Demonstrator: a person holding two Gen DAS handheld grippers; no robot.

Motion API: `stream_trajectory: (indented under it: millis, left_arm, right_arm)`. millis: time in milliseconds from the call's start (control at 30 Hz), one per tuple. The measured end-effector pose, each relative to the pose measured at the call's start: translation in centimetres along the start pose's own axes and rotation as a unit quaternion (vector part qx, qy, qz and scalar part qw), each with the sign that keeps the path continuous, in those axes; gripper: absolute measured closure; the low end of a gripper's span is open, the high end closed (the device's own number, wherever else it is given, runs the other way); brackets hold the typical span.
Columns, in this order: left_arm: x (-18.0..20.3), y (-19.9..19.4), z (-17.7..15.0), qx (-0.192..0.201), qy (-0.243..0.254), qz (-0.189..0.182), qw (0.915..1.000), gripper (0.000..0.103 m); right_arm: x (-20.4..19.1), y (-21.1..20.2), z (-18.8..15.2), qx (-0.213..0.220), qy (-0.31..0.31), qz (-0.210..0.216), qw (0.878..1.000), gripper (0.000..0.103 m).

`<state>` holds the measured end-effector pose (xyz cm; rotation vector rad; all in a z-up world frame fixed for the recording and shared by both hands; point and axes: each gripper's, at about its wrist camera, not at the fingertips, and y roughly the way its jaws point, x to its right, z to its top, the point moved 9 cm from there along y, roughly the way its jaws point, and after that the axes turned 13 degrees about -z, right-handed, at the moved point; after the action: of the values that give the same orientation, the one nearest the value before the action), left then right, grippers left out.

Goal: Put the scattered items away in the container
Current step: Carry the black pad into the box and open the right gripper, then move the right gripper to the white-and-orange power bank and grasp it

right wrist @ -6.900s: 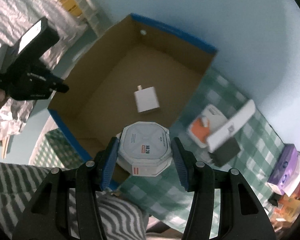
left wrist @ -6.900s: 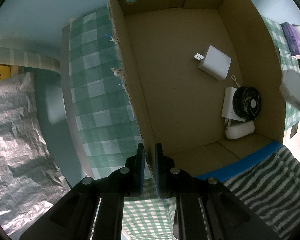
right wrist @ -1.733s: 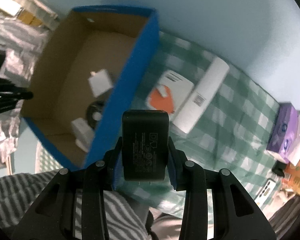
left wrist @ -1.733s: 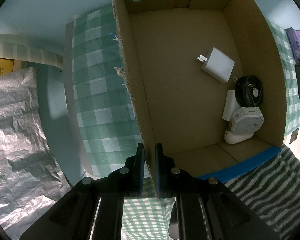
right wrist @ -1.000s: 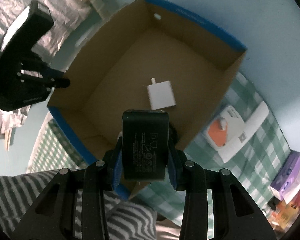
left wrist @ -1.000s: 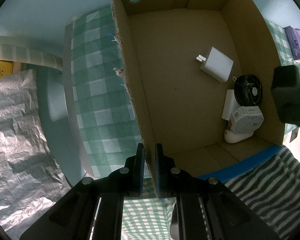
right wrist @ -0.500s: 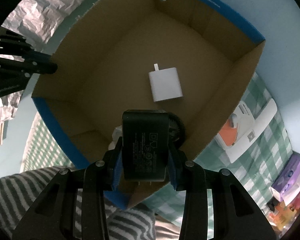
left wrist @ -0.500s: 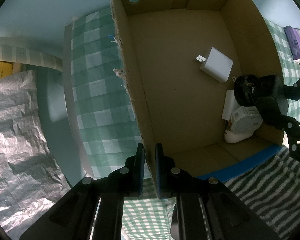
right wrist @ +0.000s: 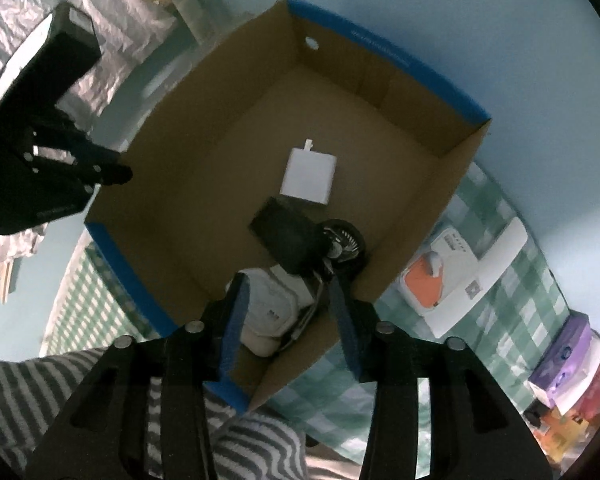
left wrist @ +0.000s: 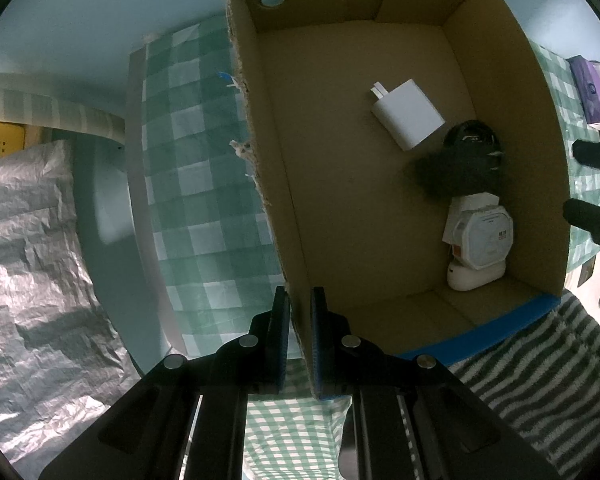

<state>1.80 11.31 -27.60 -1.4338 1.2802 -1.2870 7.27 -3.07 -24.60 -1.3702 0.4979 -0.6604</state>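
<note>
The cardboard box (left wrist: 340, 184) with a blue rim stands on a green checked cloth. My left gripper (left wrist: 299, 320) is shut on the box's left wall. My right gripper (right wrist: 290, 304) is open and empty above the box (right wrist: 204, 184). A black adapter (right wrist: 288, 236) is blurred in mid-fall below it; it also shows in the left wrist view (left wrist: 452, 176). In the box lie a white charger (left wrist: 408, 114), a black round fan (left wrist: 472, 136), a white octagonal box (left wrist: 484, 236) and a white item (left wrist: 474, 276).
An orange-and-white box (right wrist: 440, 272) and a long white box (right wrist: 484, 268) lie on the cloth right of the cardboard box. Purple boxes (right wrist: 568, 364) sit at the far right. Crinkled silver foil (left wrist: 32, 260) lies to the left. A striped cloth (left wrist: 540, 372) lies in front.
My right gripper has opened and let go of the black adapter, which now falls into the box beside the fan. My left gripper has kept its hold on the box wall.
</note>
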Motion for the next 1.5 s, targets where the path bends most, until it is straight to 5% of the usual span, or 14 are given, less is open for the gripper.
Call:
stream_trajectory:
  millis: [467, 967, 1500]
  left_arm:
    - [0.0, 0.0, 0.0, 0.0, 0.0, -0.001, 1.0, 0.094]
    - [0.0, -0.1, 0.0, 0.0, 0.0, -0.001, 1.0, 0.094]
    - [0.2, -0.3, 0.0, 0.001, -0.002, -0.003, 1.0, 0.094]
  right_arm:
    - [4.1, -1.5, -0.7, 0.012, 0.057, -0.009, 0.998, 0.038]
    - [14.5, 4.4, -3.9, -0.059, 0.181, -0.055, 0.98, 0.037]
    - [14.2, 10.7, -4.4, -0.111, 0.246, -0.022, 0.963, 0.037]
